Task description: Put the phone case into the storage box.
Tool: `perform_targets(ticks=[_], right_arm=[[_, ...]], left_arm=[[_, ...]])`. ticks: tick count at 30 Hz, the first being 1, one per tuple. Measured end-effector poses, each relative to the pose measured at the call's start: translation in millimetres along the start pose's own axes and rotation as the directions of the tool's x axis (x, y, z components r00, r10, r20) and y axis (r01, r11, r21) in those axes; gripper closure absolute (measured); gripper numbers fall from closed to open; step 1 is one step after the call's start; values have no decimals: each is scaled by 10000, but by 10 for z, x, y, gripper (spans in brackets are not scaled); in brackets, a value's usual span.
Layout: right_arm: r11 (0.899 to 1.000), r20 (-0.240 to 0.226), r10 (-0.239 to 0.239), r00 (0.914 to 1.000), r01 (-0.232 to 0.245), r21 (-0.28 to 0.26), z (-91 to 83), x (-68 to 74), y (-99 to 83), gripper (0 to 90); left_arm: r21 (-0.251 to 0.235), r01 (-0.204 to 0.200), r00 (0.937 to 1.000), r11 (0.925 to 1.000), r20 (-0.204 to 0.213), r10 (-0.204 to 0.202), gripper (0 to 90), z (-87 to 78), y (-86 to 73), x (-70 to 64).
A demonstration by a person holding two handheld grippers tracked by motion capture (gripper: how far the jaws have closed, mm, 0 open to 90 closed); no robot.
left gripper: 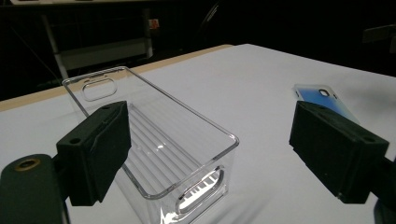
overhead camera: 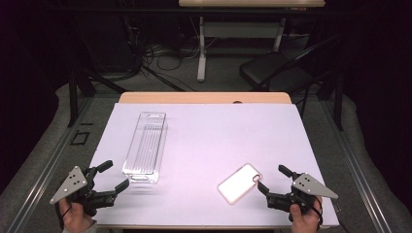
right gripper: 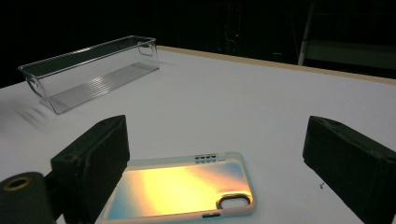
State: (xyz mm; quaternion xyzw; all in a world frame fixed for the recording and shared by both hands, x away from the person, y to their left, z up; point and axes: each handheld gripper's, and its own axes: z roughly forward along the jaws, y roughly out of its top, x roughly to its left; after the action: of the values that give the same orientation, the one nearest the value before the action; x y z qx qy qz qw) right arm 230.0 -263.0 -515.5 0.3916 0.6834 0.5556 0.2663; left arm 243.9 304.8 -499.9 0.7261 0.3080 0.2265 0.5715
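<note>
**Both tools spread wide, nothing held**

Left tool [overhead camera: 112,175] sits at the lower left of the high view, in my left hand [overhead camera: 74,217], and its two black jaws stand wide apart with nothing between them. It hovers just beside the near end of the clear plastic bin [overhead camera: 145,147], which lies lengthwise in the left half of the frame on the white bench [overhead camera: 209,136]. In the left gripper view the bin [left gripper: 154,135] fills the centre, between my jaws but farther off; its ribbed floor and the handle cut-out in the near end wall are plain to see, and it holds nothing.

My right tool [overhead camera: 273,179] is at the lower right of the high view, held by my right hand [overhead camera: 305,219], and its jaws are also spread wide, gripping nothing. The phone case [overhead camera: 239,183] lies flat on the bench just to the left of this tool, near the lower middle of the frame, turned at a slant. In the right gripper view the phone case [right gripper: 182,191] is at the bottom centre, back side up, with a shiny yellow and blue surface and the camera opening toward the lower right. The bin [right gripper: 91,70] is seen at the upper left of that view, well apart from the case.
</note>
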Motion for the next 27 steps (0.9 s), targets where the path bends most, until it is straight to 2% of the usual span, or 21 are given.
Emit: perform_targets(ticks=[8, 14, 19, 23, 27], right_arm=[[9997, -101, 203, 9997, -201, 170, 1, -9, -5, 68], [9996, -17, 9, 10000, -8, 283, 19, 12, 11, 69], [9992, -194, 39, 9998, -31, 392, 40, 40, 25, 68], [9977, -196, 296, 9994, -283, 615, 64, 38, 60, 65], [9942, -342, 587, 9977, -554, 922, 101, 5, 93, 51]], left_arm=[[76, 55, 10000, 10000, 34, -55, 128, 19, 2, 10], [59, 144, 9999, 9999, 0, -144, 128, -10, -3, 16], [3, 326, 9994, 9995, -78, -326, 128, -40, 10, 23], [-34, 483, 9988, 9988, -74, -484, 128, -51, 23, 30], [-13, 466, 9988, 9989, -116, -466, 128, -57, 63, 31]])
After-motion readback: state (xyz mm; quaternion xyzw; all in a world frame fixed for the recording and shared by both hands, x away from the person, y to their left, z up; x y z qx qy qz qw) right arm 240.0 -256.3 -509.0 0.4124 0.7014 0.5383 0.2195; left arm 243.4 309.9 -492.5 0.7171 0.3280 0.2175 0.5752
